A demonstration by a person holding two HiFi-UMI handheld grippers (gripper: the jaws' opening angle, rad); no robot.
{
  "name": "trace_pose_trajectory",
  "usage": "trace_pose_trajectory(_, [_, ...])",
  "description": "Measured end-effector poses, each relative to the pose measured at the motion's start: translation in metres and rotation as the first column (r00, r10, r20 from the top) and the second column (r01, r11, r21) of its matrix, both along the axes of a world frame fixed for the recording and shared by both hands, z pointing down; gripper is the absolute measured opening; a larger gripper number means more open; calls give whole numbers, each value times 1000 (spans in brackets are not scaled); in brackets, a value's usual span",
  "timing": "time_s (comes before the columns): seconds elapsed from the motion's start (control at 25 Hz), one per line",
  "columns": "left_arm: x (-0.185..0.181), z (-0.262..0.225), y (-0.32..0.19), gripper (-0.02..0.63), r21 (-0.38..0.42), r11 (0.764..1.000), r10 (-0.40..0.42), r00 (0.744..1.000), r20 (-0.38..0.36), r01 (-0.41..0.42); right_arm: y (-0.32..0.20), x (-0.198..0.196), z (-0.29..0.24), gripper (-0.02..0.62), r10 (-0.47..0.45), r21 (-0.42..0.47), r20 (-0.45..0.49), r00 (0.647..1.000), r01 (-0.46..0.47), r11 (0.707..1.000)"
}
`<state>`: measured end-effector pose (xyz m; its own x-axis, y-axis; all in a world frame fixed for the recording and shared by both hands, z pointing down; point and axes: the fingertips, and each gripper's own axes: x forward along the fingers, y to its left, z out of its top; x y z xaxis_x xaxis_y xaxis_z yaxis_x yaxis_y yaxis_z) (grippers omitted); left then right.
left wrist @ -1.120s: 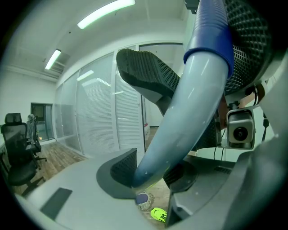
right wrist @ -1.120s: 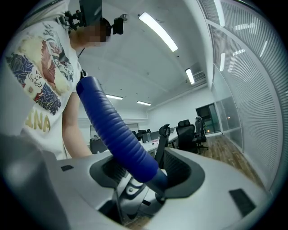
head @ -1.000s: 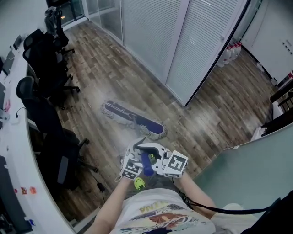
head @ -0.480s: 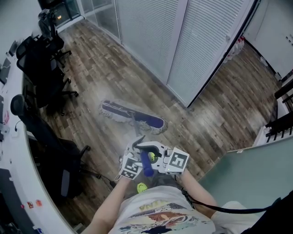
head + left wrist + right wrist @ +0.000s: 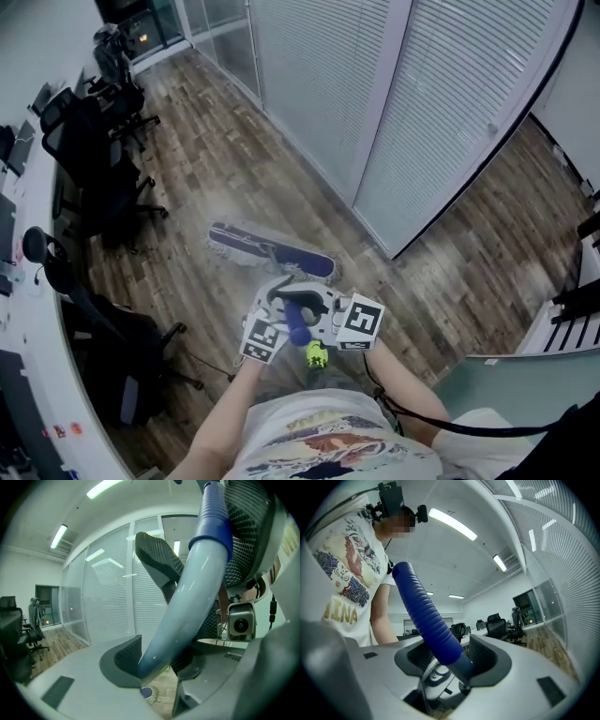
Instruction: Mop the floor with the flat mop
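The flat mop's purple head [image 5: 270, 253] lies flat on the wood floor [image 5: 206, 159], just ahead of me. Its handle [image 5: 298, 326] slants up to my chest, a yellow-green cap at its end. My left gripper [image 5: 282, 297] holds the pale lower shaft [image 5: 183, 606]; its jaws [image 5: 159, 660] are easing open slightly, pads still against the tube. My right gripper [image 5: 307, 319] is shut on the ribbed blue grip [image 5: 424, 616], which crosses between its jaws [image 5: 450, 656]. The right gripper's mesh fingers [image 5: 159, 559] show in the left gripper view, clamped higher on the handle.
Black office chairs [image 5: 94, 169] line the left side beside a curved white desk [image 5: 28, 319]. A glass wall with white blinds [image 5: 422, 112] runs along the right. A pale green partition [image 5: 525, 394] stands at lower right. A black cable trails by my right arm.
Both grippers and the mop have travelled together across the floor along the blinds wall. The green partition has slid away to the lower right. The hold on the handle looks the same.
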<state>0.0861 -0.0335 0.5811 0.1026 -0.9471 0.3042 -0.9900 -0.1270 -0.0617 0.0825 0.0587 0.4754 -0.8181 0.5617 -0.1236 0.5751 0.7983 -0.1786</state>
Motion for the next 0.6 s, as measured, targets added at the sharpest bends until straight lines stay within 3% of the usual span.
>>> trace_pose_trajectory(0.32, [-59, 23, -49, 135, -46, 999, -5, 1000, 22, 6, -43, -54, 23, 232, -101, 57, -27, 995, 102, 993])
trace_pose_trajectory(0.6, [-144, 30, -92, 141, -36, 999, -3, 1000, 13, 4, -85, -139, 32, 233, -107, 54, -41, 993, 109, 993])
